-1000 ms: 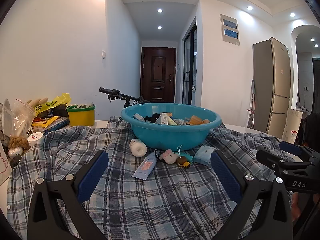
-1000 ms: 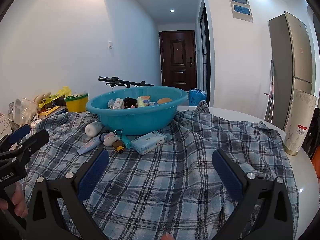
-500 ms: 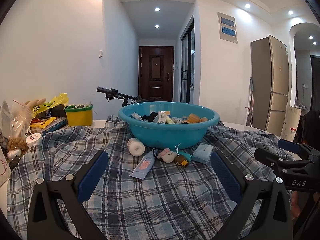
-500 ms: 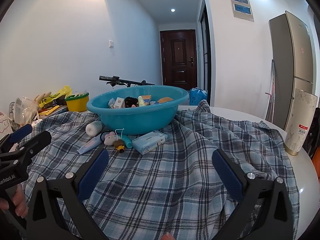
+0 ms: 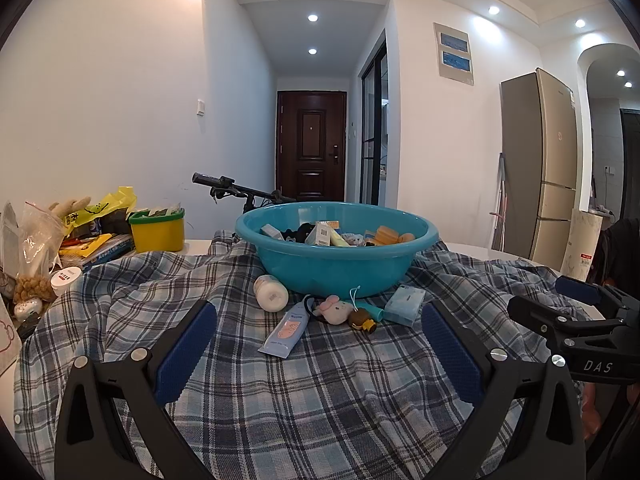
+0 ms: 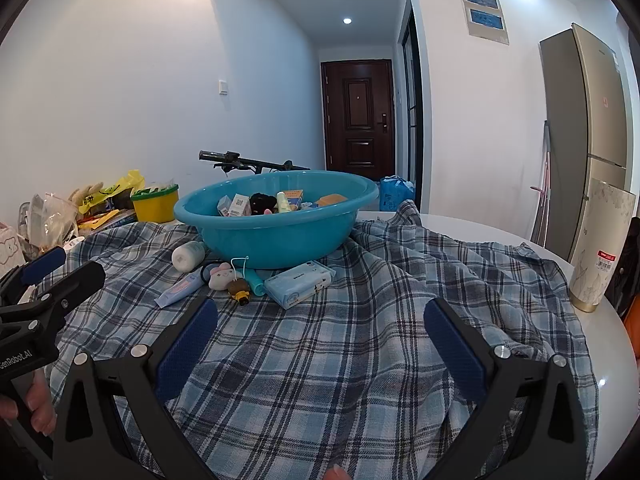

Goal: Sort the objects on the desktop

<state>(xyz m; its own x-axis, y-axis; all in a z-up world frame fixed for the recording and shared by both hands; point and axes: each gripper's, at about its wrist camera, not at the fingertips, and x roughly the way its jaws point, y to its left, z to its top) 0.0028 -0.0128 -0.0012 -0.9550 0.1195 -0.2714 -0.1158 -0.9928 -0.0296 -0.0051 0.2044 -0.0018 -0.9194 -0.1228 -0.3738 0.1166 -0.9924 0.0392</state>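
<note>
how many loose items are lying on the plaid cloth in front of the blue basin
6: white bottle leftmost, cream tube, black hair tie beside the pink plush keychain, bee charm, teal tube and tissue pack rightmost. More may hide behind the basin.

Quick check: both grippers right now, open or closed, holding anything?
Left gripper: open, empty, above the plaid cloth.
Right gripper: open, empty.
</note>
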